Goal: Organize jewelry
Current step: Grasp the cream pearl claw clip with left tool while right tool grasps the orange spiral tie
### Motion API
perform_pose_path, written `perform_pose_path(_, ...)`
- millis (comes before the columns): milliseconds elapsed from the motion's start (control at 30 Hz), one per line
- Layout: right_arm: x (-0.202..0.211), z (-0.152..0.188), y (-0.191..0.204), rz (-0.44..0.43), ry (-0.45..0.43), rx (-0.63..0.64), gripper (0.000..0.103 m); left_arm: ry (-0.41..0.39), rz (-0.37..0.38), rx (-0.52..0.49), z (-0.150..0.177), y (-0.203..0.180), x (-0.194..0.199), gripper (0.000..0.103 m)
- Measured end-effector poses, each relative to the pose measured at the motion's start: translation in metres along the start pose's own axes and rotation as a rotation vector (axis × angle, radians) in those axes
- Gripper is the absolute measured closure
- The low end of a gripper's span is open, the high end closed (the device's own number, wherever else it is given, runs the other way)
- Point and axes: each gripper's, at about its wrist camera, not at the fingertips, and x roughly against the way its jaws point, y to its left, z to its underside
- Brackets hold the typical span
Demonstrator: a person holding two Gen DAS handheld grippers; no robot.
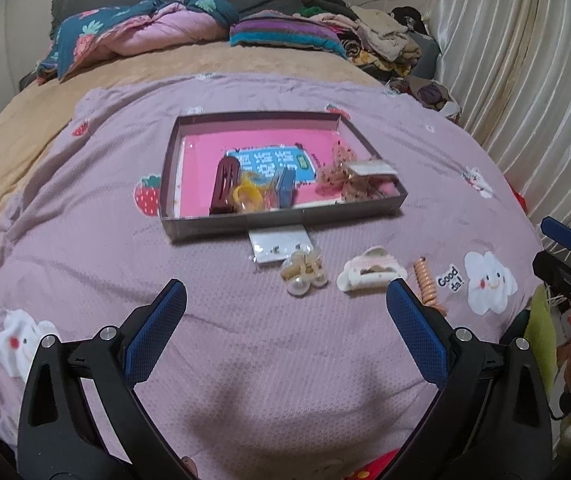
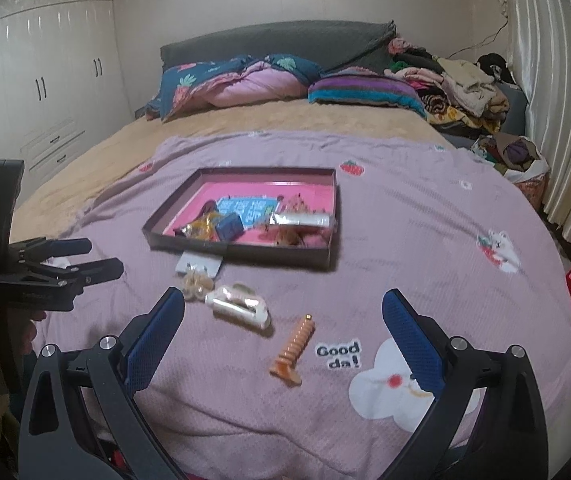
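Four loose pieces lie on the purple sheet (image 1: 245, 340), in front of the box (image 1: 281, 224): an earring card (image 1: 279, 246) touching the box's front wall, a pearl clip (image 1: 304, 276) just beside it, a white claw clip (image 1: 371, 272), and an orange spiral tie (image 2: 295, 346). The box, centre frame in the left view, already holds a maroon clip (image 1: 225, 190), a yellow ring, a blue piece and a speckled scrunchie.

Step in hand, by my read: between picks, reaching for the next loose item.

Left claw (image 1: 285, 312) is released, empty, low centre; the pearl clip sits just above its gap. Right claw (image 2: 283, 320) is likewise spread and empty; the spiral tie lies between its fingers, the white clip near its left finger.

Next move probably needs lowering onto one piece and closing gently; soft bedding may let small items sink or slide.
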Motion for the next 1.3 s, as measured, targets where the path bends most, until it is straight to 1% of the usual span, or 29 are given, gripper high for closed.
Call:
perform_pose_path(433, -0.033, 0.027, -0.003, -0.001, 0.084, -0.008, 0.004, 0.077, 0.001, 0.018, 0.016, 0.000, -0.040, 0.010)
perform_pose_path(700, -0.057, 0.037, -0.004, -0.005, 0.139, -0.010, 0.004, 0.137, 0.009, 0.049, 0.018, 0.007, -0.069, 0.010)
perform_pose_path(767, -0.063, 0.039, -0.006, -0.005, 0.151, -0.012, 0.004, 0.146, 0.016, 0.059, 0.017, 0.008, -0.076, 0.011)
perform_pose_path(833, -0.069, 0.042, -0.007, -0.006, 0.165, -0.020, 0.005, 0.156, 0.017, 0.064, 0.015, 0.008, -0.081, 0.018)
perform_pose_path(1000, -0.085, 0.048, -0.008, -0.010, 0.204, -0.025, 0.006, 0.195, 0.043, 0.096, 0.011, 0.009, -0.100, 0.025)
perform_pose_path(1033, -0.087, 0.049, -0.008, -0.012, 0.210, -0.026, 0.007, 0.200, 0.046, 0.103, 0.010, 0.009, -0.103, 0.026)
perform_pose_path(1100, -0.092, 0.050, -0.009, -0.018, 0.227, -0.028, 0.019, 0.207, 0.045, 0.116, 0.009, 0.009, -0.109, 0.027)
perform_pose_path(1167, -0.097, 0.051, -0.010, -0.023, 0.241, -0.034, 0.019, 0.204, 0.046, 0.126, 0.006, 0.008, -0.112, 0.030)
perform_pose_path(1233, -0.100, 0.053, -0.011, -0.022, 0.249, -0.034, 0.023, 0.199, 0.049, 0.134, 0.003, 0.006, -0.115, 0.034)
perform_pose_path(1300, -0.106, 0.054, -0.012, -0.028, 0.269, -0.037, 0.030, 0.195, 0.046, 0.139, 0.000, 0.005, -0.118, 0.036)
